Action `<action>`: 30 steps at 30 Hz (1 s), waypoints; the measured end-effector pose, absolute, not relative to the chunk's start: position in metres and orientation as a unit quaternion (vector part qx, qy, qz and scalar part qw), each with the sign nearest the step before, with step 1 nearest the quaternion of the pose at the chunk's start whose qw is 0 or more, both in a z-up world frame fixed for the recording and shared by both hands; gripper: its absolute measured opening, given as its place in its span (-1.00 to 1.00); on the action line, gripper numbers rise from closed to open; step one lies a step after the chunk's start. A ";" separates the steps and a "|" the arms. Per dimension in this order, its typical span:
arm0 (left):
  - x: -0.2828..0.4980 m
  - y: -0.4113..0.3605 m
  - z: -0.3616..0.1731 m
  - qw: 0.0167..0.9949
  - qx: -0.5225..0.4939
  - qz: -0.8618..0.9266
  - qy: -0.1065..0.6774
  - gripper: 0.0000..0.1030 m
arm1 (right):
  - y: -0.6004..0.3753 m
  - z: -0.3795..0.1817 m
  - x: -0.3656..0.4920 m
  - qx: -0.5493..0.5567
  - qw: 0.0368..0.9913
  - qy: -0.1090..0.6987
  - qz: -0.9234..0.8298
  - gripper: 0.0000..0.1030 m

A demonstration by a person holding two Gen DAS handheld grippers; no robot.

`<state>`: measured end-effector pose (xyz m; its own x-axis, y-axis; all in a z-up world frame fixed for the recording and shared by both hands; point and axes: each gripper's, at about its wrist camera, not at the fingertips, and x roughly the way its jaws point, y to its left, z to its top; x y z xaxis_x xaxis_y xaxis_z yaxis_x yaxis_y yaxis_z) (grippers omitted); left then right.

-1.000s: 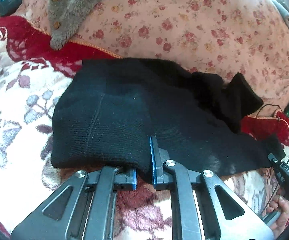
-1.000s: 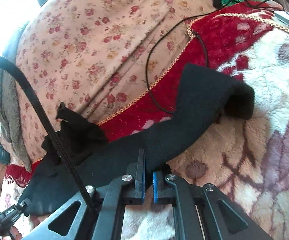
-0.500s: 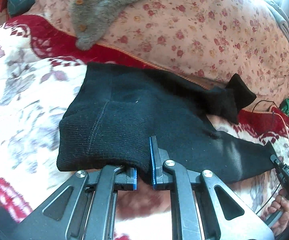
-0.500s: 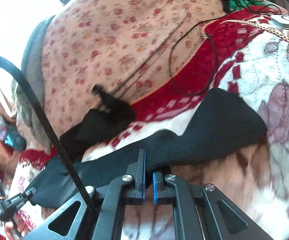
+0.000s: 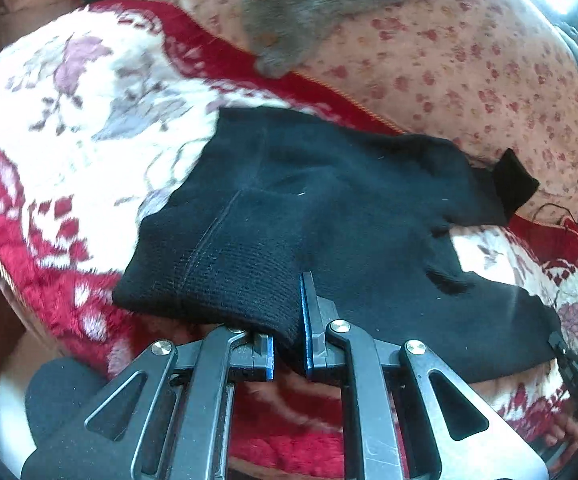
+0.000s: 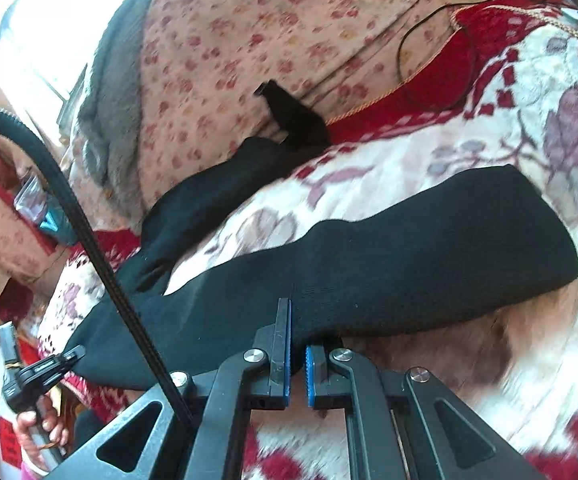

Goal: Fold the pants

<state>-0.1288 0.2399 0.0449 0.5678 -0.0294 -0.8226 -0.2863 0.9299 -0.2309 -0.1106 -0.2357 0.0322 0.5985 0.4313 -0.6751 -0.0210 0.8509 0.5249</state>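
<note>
Black knitted pants (image 5: 329, 216) spread on a red and white floral blanket (image 5: 89, 120), waistband pinched by the nearly closed left gripper (image 5: 287, 344), one leg (image 6: 429, 256) clamped in the closed right gripper (image 6: 297, 364), other leg lying against a flowered quilt (image 6: 269, 32), grey fleece garment (image 5: 329, 4) behind.

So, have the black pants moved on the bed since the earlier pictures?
Yes. The black pants slid off the floral quilt, toward the camera, across the red-white blanket.

left tool (image 5: 287, 354): grey arms, blue pads, silver screws | right tool (image 6: 297, 372): black arms, ribbed black cable (image 6: 89, 240)
</note>
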 end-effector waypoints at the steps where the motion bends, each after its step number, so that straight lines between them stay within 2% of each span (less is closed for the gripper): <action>1: -0.129 0.244 0.040 0.865 -0.181 0.073 0.462 -0.82 | -0.233 0.031 -0.112 0.234 0.860 0.432 0.134 -0.91; 4: -0.131 0.247 0.034 0.865 -0.192 0.070 0.459 -0.71 | -0.227 0.023 -0.116 0.217 0.859 0.445 0.131 -0.91; 7: -0.135 0.248 0.038 0.868 -0.193 0.068 0.452 -0.64 | -0.240 0.010 -0.113 0.264 0.833 0.469 0.128 -0.83; 9: -0.141 0.253 0.043 0.868 -0.193 0.068 0.452 -0.60 | -0.246 0.013 -0.113 0.265 0.832 0.470 0.131 -0.72; 13: -0.146 0.263 0.046 0.861 -0.180 0.085 0.469 -0.54 | -0.247 0.027 -0.118 0.215 0.848 0.469 0.118 -0.35; 22: -0.171 0.290 0.066 0.862 -0.106 0.193 0.457 -0.54 | -0.269 0.053 -0.124 0.185 0.868 0.448 0.104 -0.31; 30: -0.163 0.299 0.087 0.870 -0.155 0.175 0.434 -0.53 | -0.293 0.053 -0.117 0.205 0.871 0.441 0.069 -0.25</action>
<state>-0.1634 0.2987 0.0866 0.5615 0.1702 -0.8098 -0.4394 0.8906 -0.1175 -0.1174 -0.2931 0.0533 0.6011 0.3014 -0.7402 0.0612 0.9061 0.4186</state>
